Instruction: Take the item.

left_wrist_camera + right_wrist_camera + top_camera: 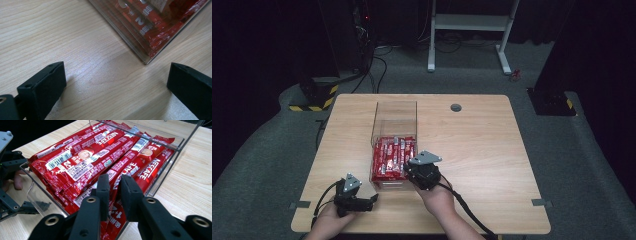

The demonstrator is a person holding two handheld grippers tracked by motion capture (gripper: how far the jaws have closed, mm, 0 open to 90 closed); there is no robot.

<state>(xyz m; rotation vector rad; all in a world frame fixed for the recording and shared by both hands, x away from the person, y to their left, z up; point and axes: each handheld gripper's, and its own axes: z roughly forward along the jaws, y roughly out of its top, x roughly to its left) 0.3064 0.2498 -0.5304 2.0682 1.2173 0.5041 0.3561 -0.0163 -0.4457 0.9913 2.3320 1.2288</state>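
1. A wooden table (pixel 482 150) carries a clear plastic box (pixel 395 116) standing left of centre. The box is open at the top.
2. The near half of the box holds a stack of red coffee sachets (pixel 393 157). The sachets lie lengthwise, roughly parallel to the long walls of the box.
3. The right gripper (pixel 414 172) is held in the person's right hand (pixel 437 197) at the near right corner of the box. A grey three-cornered plate sits on top of it.
4. In the right gripper view, the right gripper (pixel 113 191) reaches down among the coffee sachets (pixel 100 157) inside the clear plastic box (pixel 172 162). Its jaws stand close together with a narrow gap, and one red sachet (pixel 117 180) runs through that gap. Firm contact cannot be confirmed.
5. The left gripper (pixel 373 199) rests low over the table just beside the near left corner of the box, held in the left hand (pixel 331 220).
6. In the left gripper view, the jaws of the left gripper (pixel 116 82) are spread wide with nothing between them. The box corner (pixel 146 60) lies just ahead of them on the table (pixel 50 30).
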